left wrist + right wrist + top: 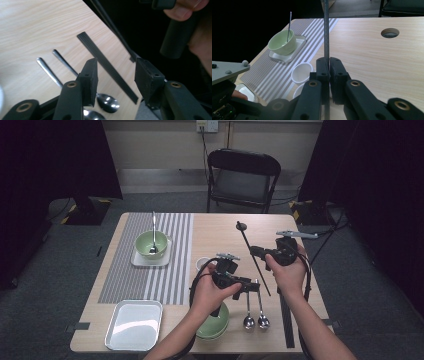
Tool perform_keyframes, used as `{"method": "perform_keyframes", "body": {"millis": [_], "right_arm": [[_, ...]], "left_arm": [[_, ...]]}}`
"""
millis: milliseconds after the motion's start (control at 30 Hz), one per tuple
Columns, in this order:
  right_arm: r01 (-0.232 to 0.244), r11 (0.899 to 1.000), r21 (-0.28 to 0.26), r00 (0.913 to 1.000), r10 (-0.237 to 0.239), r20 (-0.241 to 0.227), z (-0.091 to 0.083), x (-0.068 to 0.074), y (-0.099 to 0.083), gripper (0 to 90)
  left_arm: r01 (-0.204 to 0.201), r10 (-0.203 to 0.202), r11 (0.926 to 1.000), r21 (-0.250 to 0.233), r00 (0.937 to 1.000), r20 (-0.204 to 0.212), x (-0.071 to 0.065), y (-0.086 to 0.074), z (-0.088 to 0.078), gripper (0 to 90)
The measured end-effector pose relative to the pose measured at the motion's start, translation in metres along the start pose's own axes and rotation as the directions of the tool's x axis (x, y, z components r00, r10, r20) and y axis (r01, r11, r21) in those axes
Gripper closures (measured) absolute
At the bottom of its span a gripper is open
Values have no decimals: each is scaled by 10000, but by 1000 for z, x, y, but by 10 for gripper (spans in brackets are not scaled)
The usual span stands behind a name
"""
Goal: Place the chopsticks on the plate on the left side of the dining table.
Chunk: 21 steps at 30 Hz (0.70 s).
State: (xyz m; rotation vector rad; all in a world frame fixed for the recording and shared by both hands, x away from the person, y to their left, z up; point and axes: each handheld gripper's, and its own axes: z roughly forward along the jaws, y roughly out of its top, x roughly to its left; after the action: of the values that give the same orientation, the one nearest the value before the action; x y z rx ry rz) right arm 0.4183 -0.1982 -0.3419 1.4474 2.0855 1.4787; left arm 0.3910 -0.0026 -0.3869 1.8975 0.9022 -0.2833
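Right gripper view: right hand-held gripper (329, 72) clamps thin black rod (326, 30), upright; left hand-held gripper (116, 80), jaws apart and empty, sits beside it.

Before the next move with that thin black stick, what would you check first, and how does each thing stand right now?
1. Right gripper clamped on the black rod: ok, jaws shut on it.
2. Left gripper free to take something: ok, jaws part open with nothing between them.
3. Two spoons within reach of the left gripper: ok, they lie side by side on the table just below its jaws.
4. Rod clear of the dishes: ok, it is held above bare wood, away from the small white dish.
5. Far green bowl already served: ok, a spoon stands in it.
6. Rod's lower end clear of the spoons: cannot tell.
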Motion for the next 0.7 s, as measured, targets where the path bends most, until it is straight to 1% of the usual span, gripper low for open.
{"method": "perform_keyframes", "body": {"millis": [33, 133, 333, 400, 500, 600, 700], "right_arm": [[57, 10000, -9, 10000, -57, 9, 1, 0, 0, 870], [65, 10000, 4, 10000, -65, -23, 1, 1, 0, 870], [59, 10000, 56, 9999, -58, -84, 4, 4, -1, 870], [82, 10000, 50, 9999, -82, -91, 4, 5, -2, 870], [131, 9999, 64, 9999, -130, -55, 5, 6, -2, 870], [202, 9998, 17, 9998, -201, -43, 5, 7, -3, 870], [151, 9999, -38, 9999, -152, -47, 5, 8, -3, 870]], "left_arm": [[38, -38, 10000, -18, 10000, -45, 0, 0, 0, 550], [266, -266, 9996, -48, 9996, 12, -1, 0, 2, 545], [341, -341, 9994, 16, 9994, -17, -2, 1, 4, 577], [424, -424, 9991, -28, 9991, 79, -2, 1, 4, 575], [441, -441, 9990, -81, 9990, 54, -1, 0, 5, 579], [554, -552, 9983, -153, 9984, 127, 0, 0, 4, 597], [578, -575, 9981, -205, 9982, 170, -1, 1, 5, 606]]}}
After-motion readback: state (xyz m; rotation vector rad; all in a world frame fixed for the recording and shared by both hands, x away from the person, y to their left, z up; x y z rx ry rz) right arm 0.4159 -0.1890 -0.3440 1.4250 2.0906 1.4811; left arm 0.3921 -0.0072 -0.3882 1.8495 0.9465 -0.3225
